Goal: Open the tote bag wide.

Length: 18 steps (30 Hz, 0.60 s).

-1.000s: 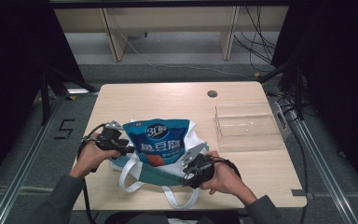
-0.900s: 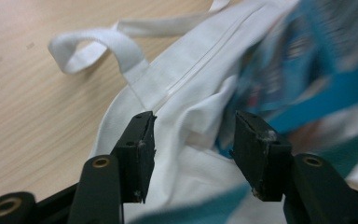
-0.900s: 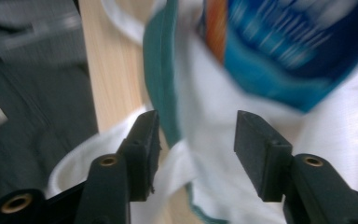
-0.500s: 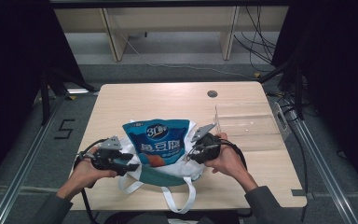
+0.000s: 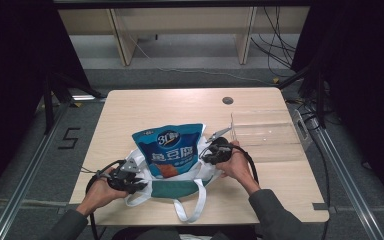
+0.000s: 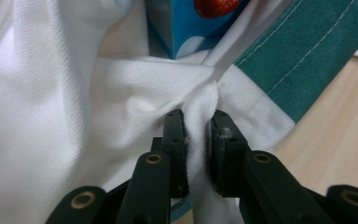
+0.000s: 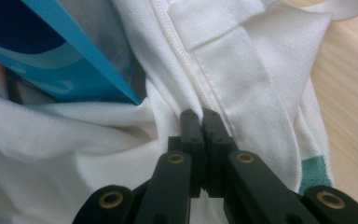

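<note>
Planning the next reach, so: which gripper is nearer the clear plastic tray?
Right. The right gripper sits at the bag's right edge, just left of the clear tray; the left gripper grips the bag's far left side.

A pale wooden tabletop (image 5: 145, 107) is standing on a grey floor (image 5: 190, 55); metal rails (image 5: 27, 150) are running along both its sides; black curtains (image 5: 10, 60) are hanging left and right; cables (image 5: 280, 47) are trailing across the floor; a wooden frame (image 5: 122, 35) is standing behind.
</note>
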### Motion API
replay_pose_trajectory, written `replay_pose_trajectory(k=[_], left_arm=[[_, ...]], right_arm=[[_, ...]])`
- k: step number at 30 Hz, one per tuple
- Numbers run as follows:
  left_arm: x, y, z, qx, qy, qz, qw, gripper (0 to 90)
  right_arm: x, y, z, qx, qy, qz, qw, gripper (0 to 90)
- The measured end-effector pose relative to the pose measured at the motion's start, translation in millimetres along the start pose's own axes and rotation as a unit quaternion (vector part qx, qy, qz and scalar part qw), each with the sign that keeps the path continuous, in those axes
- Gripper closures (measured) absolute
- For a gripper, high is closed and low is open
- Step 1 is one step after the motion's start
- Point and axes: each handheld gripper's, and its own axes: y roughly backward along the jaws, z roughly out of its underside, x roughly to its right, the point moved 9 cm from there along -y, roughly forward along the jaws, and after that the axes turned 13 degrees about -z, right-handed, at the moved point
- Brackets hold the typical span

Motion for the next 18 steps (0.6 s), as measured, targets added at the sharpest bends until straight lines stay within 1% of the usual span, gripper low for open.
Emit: replay_pose_trajectory(k=[1, 2, 3, 4, 5, 6, 7, 8, 9, 10, 11, 12, 13, 14, 15, 16, 17, 18], left_arm=[[-2.8, -2.1, -1.4, -0.002, -0.005, 0.001, 1.0, 77.4], [-4.2, -3.6, -2.9, -0.002, 0.001, 0.002, 1.0, 77.4], [-6.8, -4.4, -3.5, -0.005, 0.003, -0.001, 1.0, 77.3], [-8.2, -5.5, -4.3, -0.002, 0.004, -0.002, 1.0, 77.3], [-9.4, -6.4, -5.1, -0.001, 0.007, -0.005, 1.0, 77.2], [-10.0, -6.5, -5.4, 0.001, 0.005, -0.003, 1.0, 77.1], [-10.2, -6.6, -5.3, 0.001, 0.01, -0.005, 0.9999, 77.1], [-10.8, -6.0, -3.9, -0.005, 0.009, 0.003, 0.9999, 76.9], [-10.1, -6.5, -4.8, -0.001, 0.024, 0.003, 0.9997, 76.7], [-10.9, -6.2, -4.7, -0.003, 0.022, 0.004, 0.9998, 76.1], [-10.0, -5.1, -5.4, -0.003, 0.029, 0.001, 0.9996, 75.5], [-9.6, -3.6, -6.1, 0.001, 0.032, -0.004, 0.9995, 74.1], [-9.8, -1.2, -6.1, 0.002, 0.023, -0.005, 0.9997, 71.5], [-8.1, 1.4, -7.5, 0.01, 0.029, -0.005, 0.9995, 67.2], [-7.8, 4.8, -9.4, 0.021, 0.032, -0.009, 0.9992, 62.2], [-7.1, 9.1, -9.7, 0.022, 0.04, -0.008, 0.9989, 57.3], [-6.2, 13.8, -10.6, 0.027, 0.044, -0.001, 0.9987, 52.0], [-4.3, 18.9, -12.8, 0.037, 0.054, 0.004, 0.9978, 46.8]], right_arm=[[3.4, -1.1, -2.7, 0.009, 0.004, 0.008, 0.9999, 89.3], [6.5, 0.6, -3.5, 0.005, 0.01, 0.013, 0.9999, 89.2], [5.0, 0.5, -3.6, 0.004, -0.003, 0.011, 0.9999, 89.1], [10.4, -1.0, -7.7, 0.018, 0.018, 0.016, 0.9995, 89.0], [13.5, -0.4, -8.9, 0.016, 0.029, 0.019, 0.9993, 88.9], [14.4, -0.8, -10.8, 0.02, 0.029, 0.017, 0.9992, 88.7], [17.5, -2.3, -13.2, 0.029, 0.036, 0.024, 0.9986, 88.6], [15.7, -2.5, -13.4, 0.027, 0.033, 0.018, 0.9989, 88.4], [16.1, -2.0, -13.7, 0.026, 0.037, 0.022, 0.9988, 87.9], [13.6, -1.8, -12.4, 0.021, 0.029, 0.021, 0.9991, 86.5], [14.2, -0.1, -11.6, 0.019, 0.026, 0.032, 0.999, 83.9], [16.1, 2.3, -13.1, 0.02, 0.039, 0.037, 0.9984, 81.3], [16.4, 2.8, -15.4, 0.033, 0.045, 0.037, 0.9978, 77.8], [14.0, 5.4, -15.9, 0.037, 0.035, 0.034, 0.9981, 74.2], [14.1, 9.3, -18.5, 0.049, 0.042, 0.034, 0.9974, 70.2], [13.1, 13.7, -20.3, 0.053, 0.046, 0.034, 0.997, 67.4], [11.4, 17.9, -21.4, 0.055, 0.05, 0.037, 0.9965, 64.7], [8.9, 22.8, -23.4, 0.063, 0.043, 0.044, 0.9961, 62.2]])
